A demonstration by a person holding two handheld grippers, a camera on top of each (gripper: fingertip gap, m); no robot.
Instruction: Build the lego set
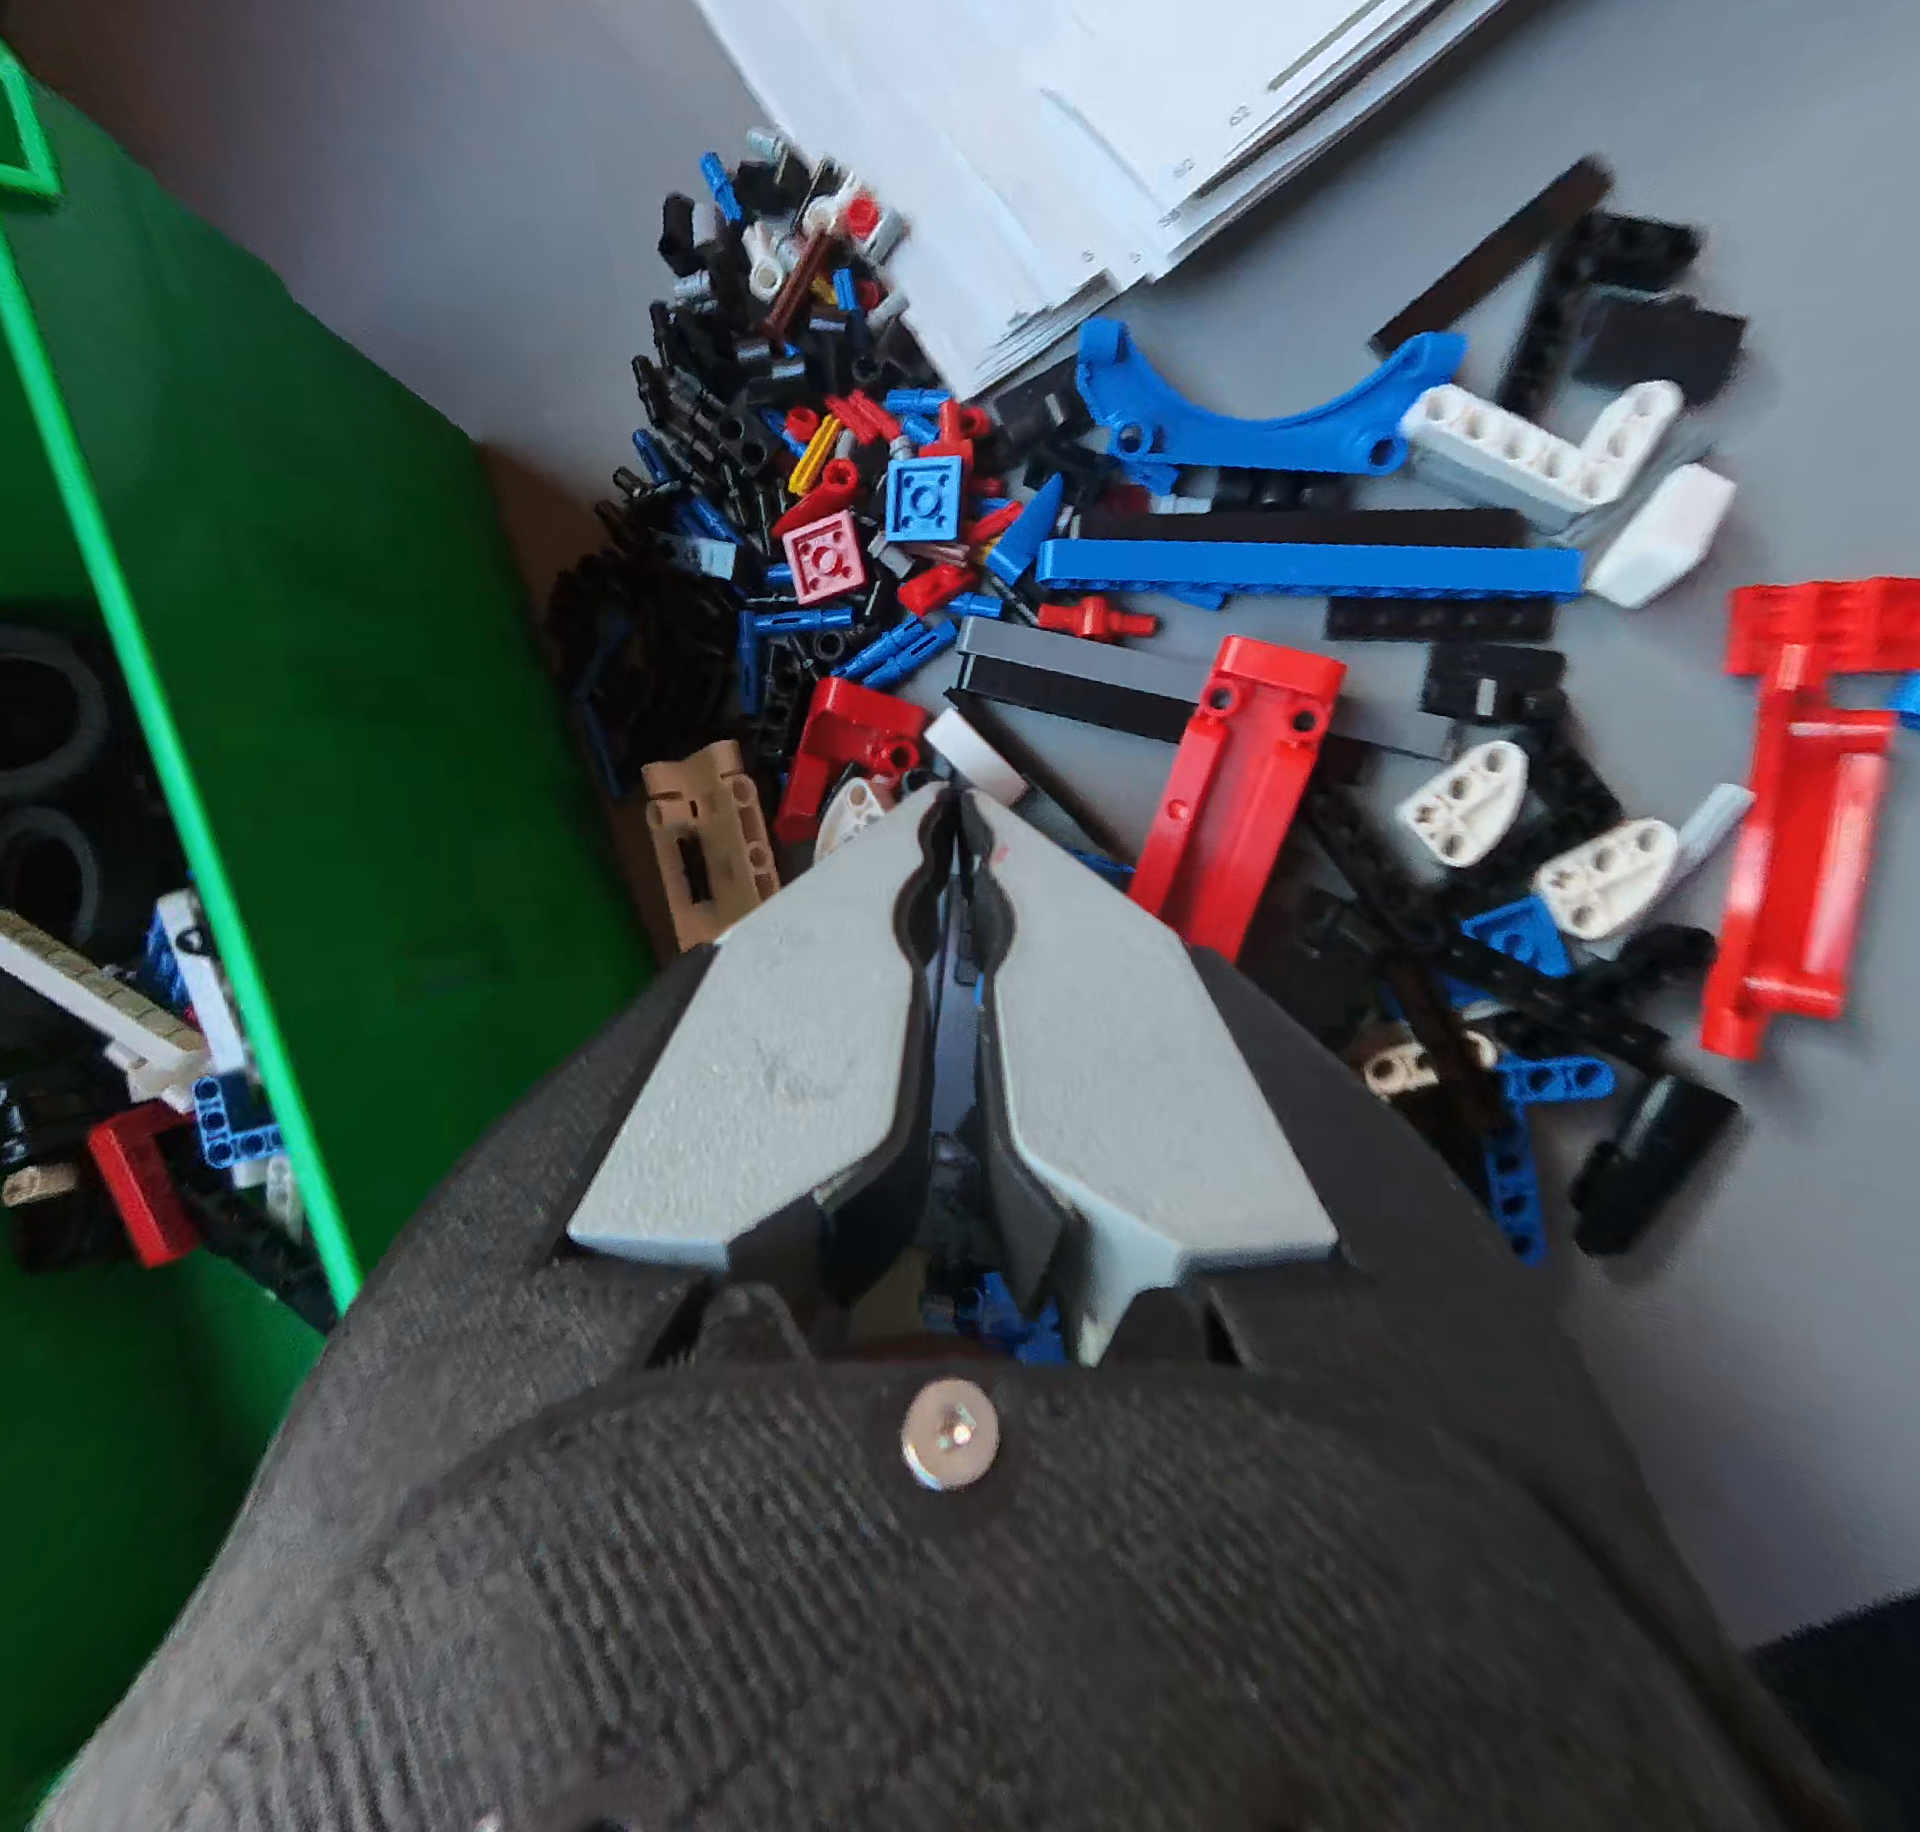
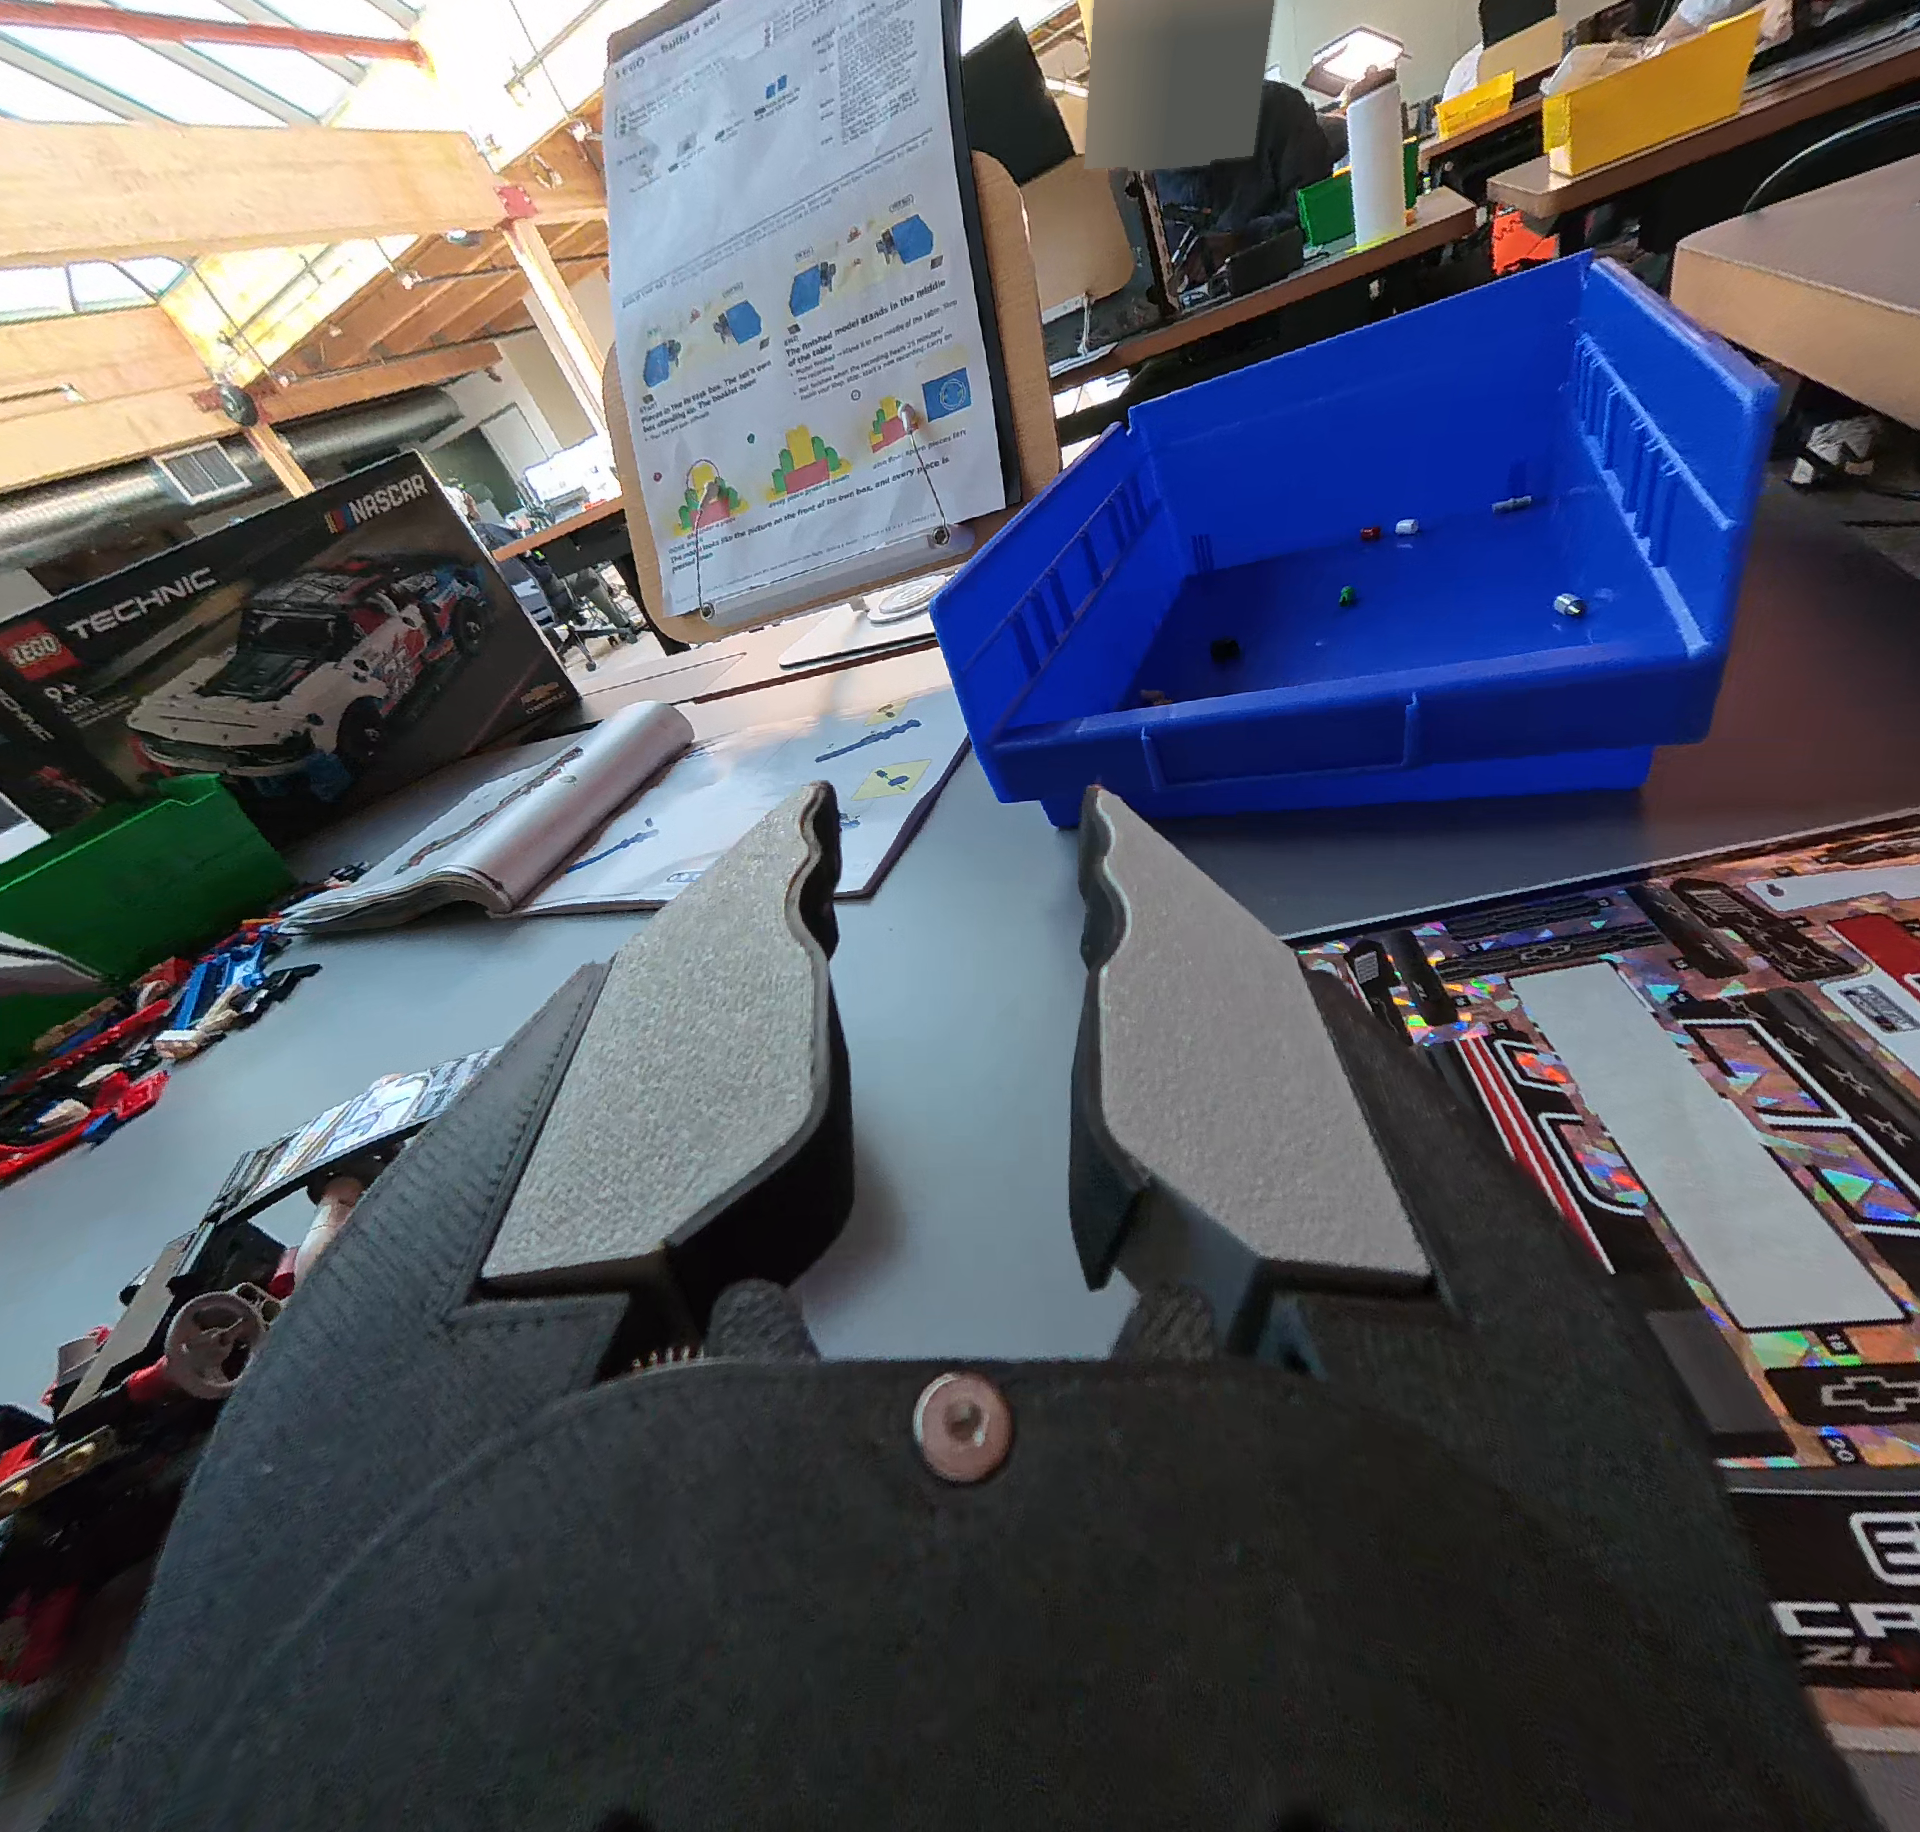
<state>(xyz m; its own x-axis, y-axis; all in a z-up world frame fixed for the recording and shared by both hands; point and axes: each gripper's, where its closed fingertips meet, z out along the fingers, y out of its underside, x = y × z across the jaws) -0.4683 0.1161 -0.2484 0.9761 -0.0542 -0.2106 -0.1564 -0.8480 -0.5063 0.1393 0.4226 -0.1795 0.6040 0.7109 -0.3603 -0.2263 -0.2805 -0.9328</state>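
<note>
My left gripper [image 1: 954, 808] is shut and hovers low over a heap of loose lego pieces [image 1: 831, 535] on the grey table. Its tips are just in front of a small white tile [image 1: 971, 754] and a red angled piece [image 1: 847, 743]. I cannot tell whether anything is pinched between the pads. A long red panel [image 1: 1236, 795] lies just to the right and a tan piece [image 1: 707, 837] to the left. My right gripper [image 2: 958, 811] is open and empty above bare table. A partly built car chassis [image 2: 208, 1294] sits at its lower left.
A green bin [image 1: 312, 639] with tyres and parts stands to the left. Stacked white pages [image 1: 1091, 99] lie behind the heap. In the right wrist view are a blue bin [image 2: 1351, 733] with a few tiny parts, an open booklet [image 2: 582, 816], the set's box [image 2: 270, 639] and a shiny sticker sheet [image 2: 1662, 1107]. My left tips are roughly 7 centimetres from the tan piece [image 1: 707, 837].
</note>
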